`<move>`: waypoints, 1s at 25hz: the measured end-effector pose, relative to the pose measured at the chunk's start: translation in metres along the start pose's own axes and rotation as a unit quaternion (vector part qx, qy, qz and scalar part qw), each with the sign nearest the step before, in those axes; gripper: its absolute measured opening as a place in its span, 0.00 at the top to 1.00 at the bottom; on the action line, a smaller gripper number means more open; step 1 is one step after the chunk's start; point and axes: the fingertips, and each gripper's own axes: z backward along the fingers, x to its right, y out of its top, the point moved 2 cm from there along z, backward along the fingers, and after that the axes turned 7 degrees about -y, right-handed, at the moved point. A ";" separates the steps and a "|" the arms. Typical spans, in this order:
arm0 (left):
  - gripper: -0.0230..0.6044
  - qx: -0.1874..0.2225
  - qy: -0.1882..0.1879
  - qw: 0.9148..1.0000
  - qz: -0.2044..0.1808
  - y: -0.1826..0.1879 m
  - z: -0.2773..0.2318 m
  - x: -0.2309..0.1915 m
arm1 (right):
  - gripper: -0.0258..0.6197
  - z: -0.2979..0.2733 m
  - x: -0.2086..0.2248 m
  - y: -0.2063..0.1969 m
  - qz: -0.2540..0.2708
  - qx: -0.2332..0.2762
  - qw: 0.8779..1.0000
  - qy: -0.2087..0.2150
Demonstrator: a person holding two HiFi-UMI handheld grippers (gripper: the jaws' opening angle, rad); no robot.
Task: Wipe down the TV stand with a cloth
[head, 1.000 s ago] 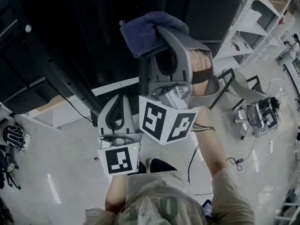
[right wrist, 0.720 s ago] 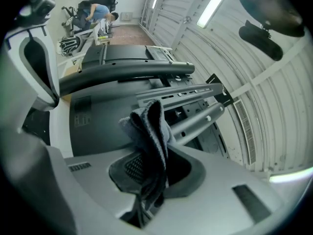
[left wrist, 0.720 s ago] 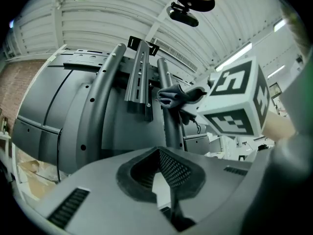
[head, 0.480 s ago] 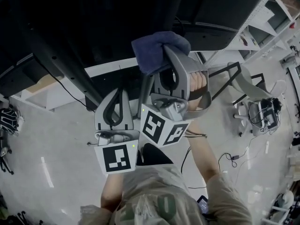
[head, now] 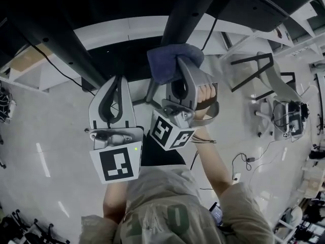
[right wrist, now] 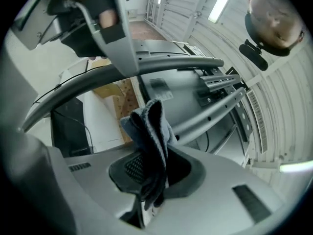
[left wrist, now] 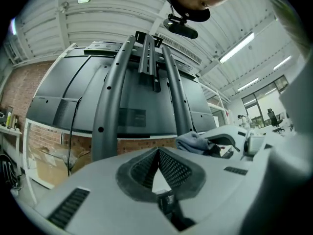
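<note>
A dark blue cloth (head: 171, 60) is bunched at the tip of my right gripper (head: 181, 66), which is shut on it. In the right gripper view the cloth (right wrist: 150, 131) stands up folded out of the closed jaws of my right gripper (right wrist: 152, 156). It hangs just in front of the TV stand's dark centre post (head: 191, 9), with the stand's white base (head: 127, 30) behind. My left gripper (head: 116, 79) is beside it on the left, shut and empty. In the left gripper view, my left gripper (left wrist: 157, 153) faces the stand's grey posts (left wrist: 111, 87), with the cloth (left wrist: 192, 141) to the right.
A slanted dark leg (head: 53, 37) of the stand crosses the upper left. A cardboard box (head: 24, 61) sits at the left. White shelving (head: 299, 6), a black-framed chair (head: 264, 78), a wheeled device (head: 288, 120) and floor cables (head: 246, 160) are at the right.
Both grippers and the cloth sit lower in the view, drawn off the dark panel. The stand's white base has slid up and now shows above them.
</note>
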 end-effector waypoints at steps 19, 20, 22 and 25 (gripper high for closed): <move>0.94 -0.031 0.006 0.999 0.021 -0.123 -0.001 0.002 | 0.87 0.090 -0.245 -0.101 0.055 -0.080 0.976 0.194; 0.94 -0.030 0.004 0.999 0.021 -0.123 -0.001 0.002 | 0.87 0.091 -0.248 -0.102 0.058 -0.080 0.975 0.197; 0.94 -0.029 0.003 0.999 0.021 -0.121 -0.002 0.003 | 0.87 0.093 -0.250 -0.103 0.061 -0.082 0.974 0.204; 0.94 -0.032 0.002 0.999 0.019 -0.109 -0.004 0.002 | 0.87 0.092 -0.239 -0.098 0.054 -0.089 0.972 0.211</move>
